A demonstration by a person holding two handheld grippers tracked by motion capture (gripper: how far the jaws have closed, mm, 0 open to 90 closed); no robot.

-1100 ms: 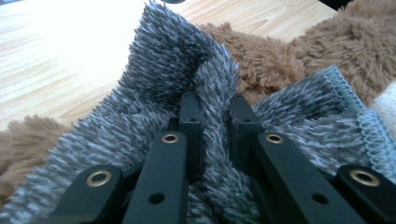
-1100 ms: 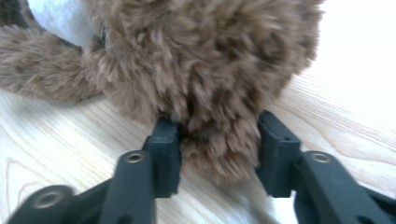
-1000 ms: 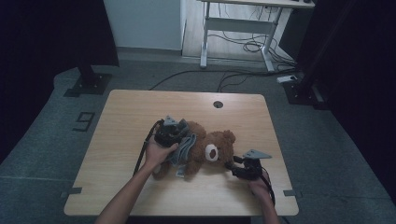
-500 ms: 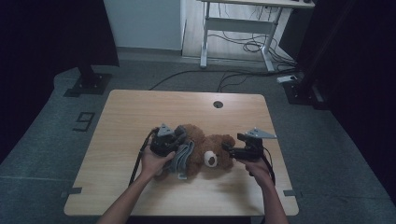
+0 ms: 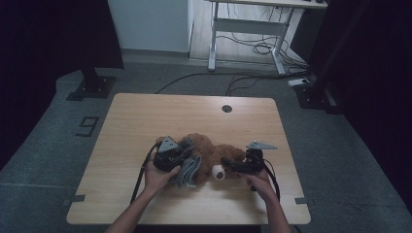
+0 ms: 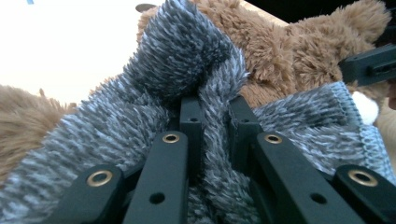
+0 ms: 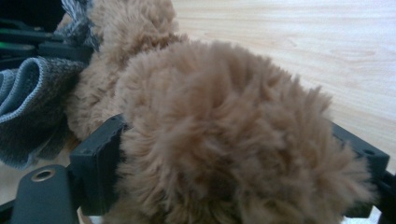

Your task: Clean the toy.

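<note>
**Scarf off the bear: hold the head, pull the wool**

At the near middle of the table (image 5: 145, 121) the bear (image 5: 206, 148) lies on its side, its head toward my right, with the grey scarf (image 5: 188, 170) bunched at its neck.

My left gripper (image 5: 182, 154) has a fold of the scarf (image 6: 205, 93) pinched: the jaws are nearly closed, with only the thickness of the fuzzy cloth between them, and brown fur sits just behind. I judge the grip deep enough, but I should keep it on scarf alone, never on fur, or the bear will drag along. I would pull along the neck, away from the head, slowly, so the loop opens rather than tightens.

My right gripper (image 5: 231, 165) straddles the bear's head (image 7: 224, 140), jaws spread wide with a pad against each side. Its job is to anchor. I would press just enough to pin the head to the table and keep it there while the left draws the scarf free.
</note>
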